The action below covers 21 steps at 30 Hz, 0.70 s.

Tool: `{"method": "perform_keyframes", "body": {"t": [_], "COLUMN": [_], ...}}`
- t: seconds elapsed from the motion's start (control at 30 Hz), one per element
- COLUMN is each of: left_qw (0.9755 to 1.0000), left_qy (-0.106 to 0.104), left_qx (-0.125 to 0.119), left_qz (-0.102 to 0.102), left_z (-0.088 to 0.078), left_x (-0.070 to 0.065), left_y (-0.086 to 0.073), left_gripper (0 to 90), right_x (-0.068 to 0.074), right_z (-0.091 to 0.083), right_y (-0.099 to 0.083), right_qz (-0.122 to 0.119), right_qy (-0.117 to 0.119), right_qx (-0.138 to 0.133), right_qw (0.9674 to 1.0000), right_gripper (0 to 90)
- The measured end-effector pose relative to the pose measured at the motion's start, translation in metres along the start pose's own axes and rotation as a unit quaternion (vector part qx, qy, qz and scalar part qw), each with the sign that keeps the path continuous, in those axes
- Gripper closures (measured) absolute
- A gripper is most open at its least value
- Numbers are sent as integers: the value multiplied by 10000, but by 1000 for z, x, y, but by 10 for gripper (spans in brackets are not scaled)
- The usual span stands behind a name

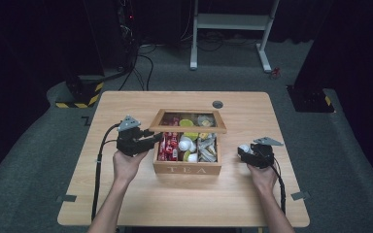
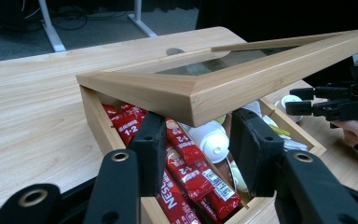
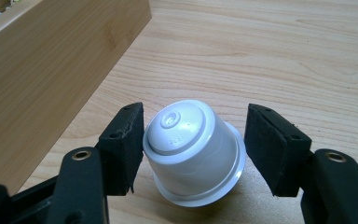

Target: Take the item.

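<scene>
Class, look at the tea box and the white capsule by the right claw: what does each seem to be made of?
Tea box: pale wood, matt, visible grain; the lid has a clear pane, glass or plastic. White capsule: probably plastic, smooth with a slight sheen and a moulded rim.

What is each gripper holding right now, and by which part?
The left gripper grips the tea box's lid by its front edge, propping it open. The right gripper straddles a white capsule on the table; whether it grips cannot be told.
</scene>
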<state>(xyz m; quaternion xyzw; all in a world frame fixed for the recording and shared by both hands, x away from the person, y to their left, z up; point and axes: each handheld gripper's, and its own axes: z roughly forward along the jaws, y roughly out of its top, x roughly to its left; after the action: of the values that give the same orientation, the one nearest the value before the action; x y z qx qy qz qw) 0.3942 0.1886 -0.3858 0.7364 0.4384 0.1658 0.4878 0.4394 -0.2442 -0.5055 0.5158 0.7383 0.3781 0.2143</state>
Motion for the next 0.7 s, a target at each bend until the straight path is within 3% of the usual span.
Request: {"method": "perform_keyframes", "body": {"t": [0.7], "left_qw": [10000], "left_qy": [-15], "left_qx": [-1], "left_qz": [-9], "left_z": [0], "left_x": [0], "left_y": [-1], "left_gripper": [567], "right_x": [-4], "right_z": [5], "right_y": [-4], "right_qz": [79], "right_qy": [36], "right_qx": [94], "right_qw": [9999], "right_gripper": [364]}}
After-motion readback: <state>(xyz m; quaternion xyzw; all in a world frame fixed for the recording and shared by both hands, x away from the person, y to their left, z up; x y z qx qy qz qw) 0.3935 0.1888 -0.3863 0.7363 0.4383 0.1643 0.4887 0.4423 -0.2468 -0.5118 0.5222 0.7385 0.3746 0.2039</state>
